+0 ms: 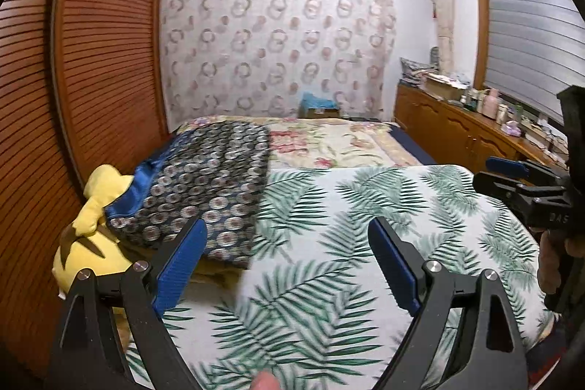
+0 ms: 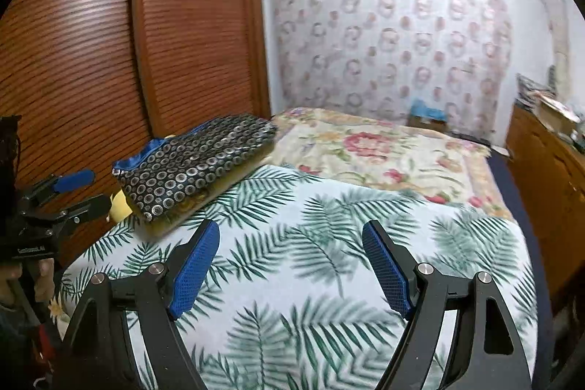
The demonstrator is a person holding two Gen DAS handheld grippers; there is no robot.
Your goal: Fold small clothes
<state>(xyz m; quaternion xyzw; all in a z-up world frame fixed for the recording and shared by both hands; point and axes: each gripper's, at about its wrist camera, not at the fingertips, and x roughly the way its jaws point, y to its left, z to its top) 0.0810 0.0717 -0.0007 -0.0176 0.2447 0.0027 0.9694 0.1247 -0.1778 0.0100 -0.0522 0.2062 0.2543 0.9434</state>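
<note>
Over the leaf-print bed cover point(image 2: 310, 207), I held both grippers, left point(image 1: 289, 265) and right point(image 2: 292, 265), spread empty; the circle-patterned garment point(image 2: 193, 163) lay folded.

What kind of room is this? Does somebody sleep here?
Most likely a bedroom. There is a bed with a flowery blanket, a big wooden wardrobe beside it, and a folded dotted cloth lying on the leaf-print cover.

Left gripper point(image 1: 289, 265): jaws spread wide, nothing between the blue pads point(image 1: 181, 265), pointing forward and somewhat downward. Right gripper point(image 2: 290, 267): jaws wide apart, empty, same downward tilt; its blue pads point(image 2: 195, 267) touch nothing. Each gripper shows in the other's view, off to the side, gripped from below by a hand point(image 2: 34, 276).
</note>
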